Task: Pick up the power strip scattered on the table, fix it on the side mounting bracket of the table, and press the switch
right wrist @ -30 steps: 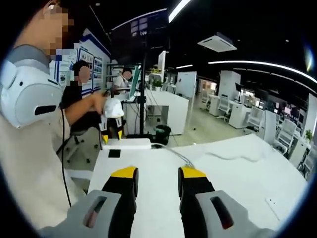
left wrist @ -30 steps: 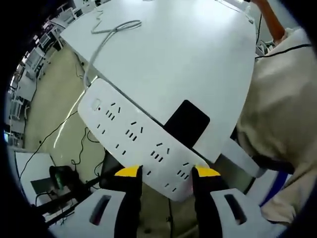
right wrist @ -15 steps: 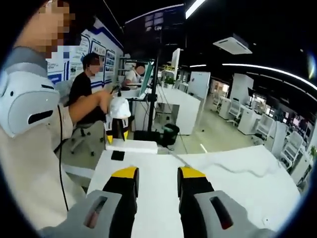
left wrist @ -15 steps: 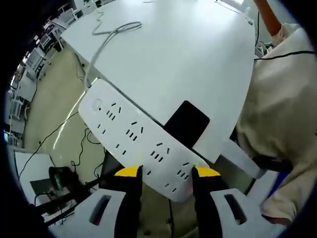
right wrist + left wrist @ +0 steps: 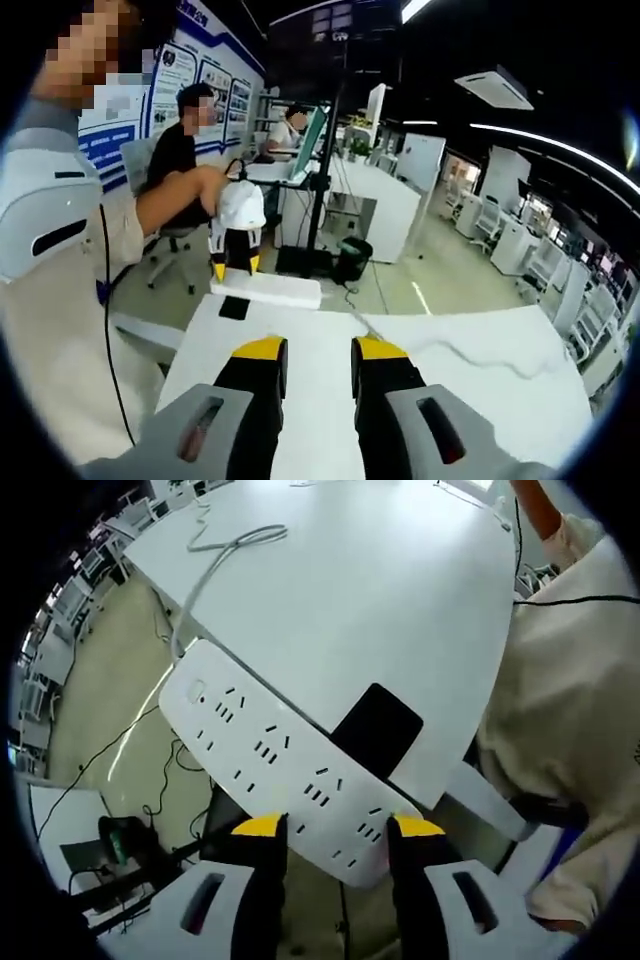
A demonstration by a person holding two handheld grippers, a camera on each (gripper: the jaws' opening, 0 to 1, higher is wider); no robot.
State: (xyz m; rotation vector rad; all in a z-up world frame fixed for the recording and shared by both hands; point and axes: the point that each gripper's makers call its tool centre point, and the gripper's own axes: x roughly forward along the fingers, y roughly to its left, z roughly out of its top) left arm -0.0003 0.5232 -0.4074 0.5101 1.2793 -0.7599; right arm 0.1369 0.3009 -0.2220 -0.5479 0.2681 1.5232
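Beside the black bracket (image 5: 377,730), the left gripper (image 5: 335,827) clamps the power strip (image 5: 275,758); right gripper (image 5: 308,347) empty, barely parted.

One power strip (image 5: 275,755), one black bracket (image 5: 377,728), one grey cable (image 5: 215,555), one white table (image 5: 380,590) and two grippers are counted.

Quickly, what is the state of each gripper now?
Left gripper: shut on the power strip, gripping its end at the table edge.
Right gripper: holds nothing; jaws slightly apart above the table.
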